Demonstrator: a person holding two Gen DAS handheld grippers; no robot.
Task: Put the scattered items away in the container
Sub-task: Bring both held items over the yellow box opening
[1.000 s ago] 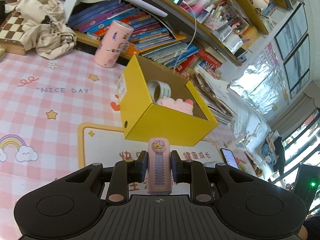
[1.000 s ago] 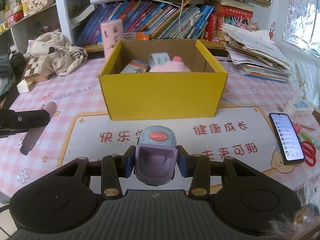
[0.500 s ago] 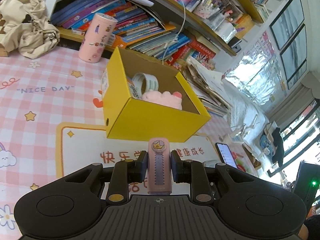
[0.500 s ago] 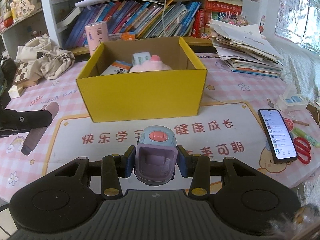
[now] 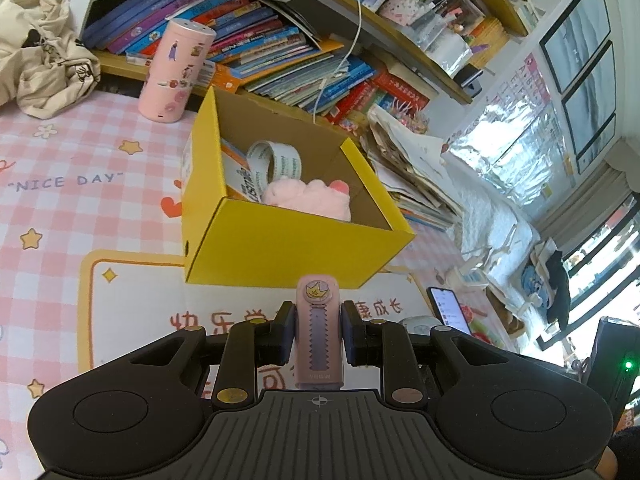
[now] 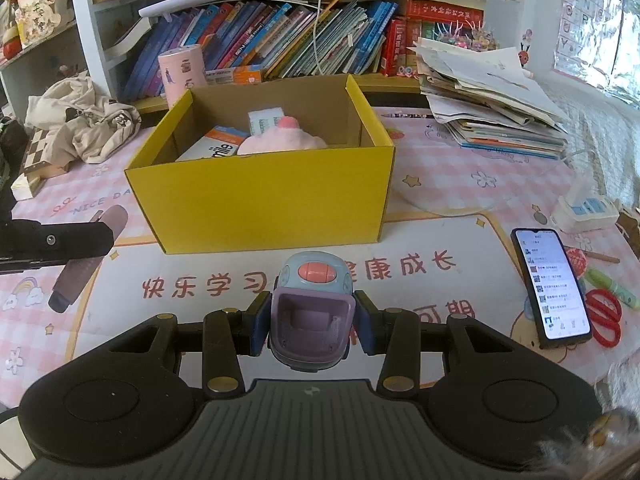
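Note:
A yellow cardboard box [image 5: 280, 248] [image 6: 264, 196] stands open on the pink checked table, holding a pink plush toy [image 5: 308, 198] [image 6: 280, 142], a roll of tape [image 5: 276, 160] and a flat packet [image 6: 212, 148]. My left gripper [image 5: 318, 330] is shut on a slim pink utility knife [image 5: 319, 344], in front of the box's near wall. In the right wrist view that knife [image 6: 90, 256] shows at the left edge. My right gripper [image 6: 312, 320] is shut on a small blue and purple toy [image 6: 312, 312] with a pink button, also short of the box.
A lit phone [image 6: 552, 284], red scissors [image 6: 608, 320] and a green marker lie at the right. A pink cylinder [image 5: 176, 70] and crumpled cloth [image 5: 40, 48] stand behind the box by the bookshelf. A paper stack [image 6: 492, 104] sits at the back right.
Both grippers have drifted sideways along the table with their items still held. The box now sits further left in the right wrist view and shows more of its inside in the left one.

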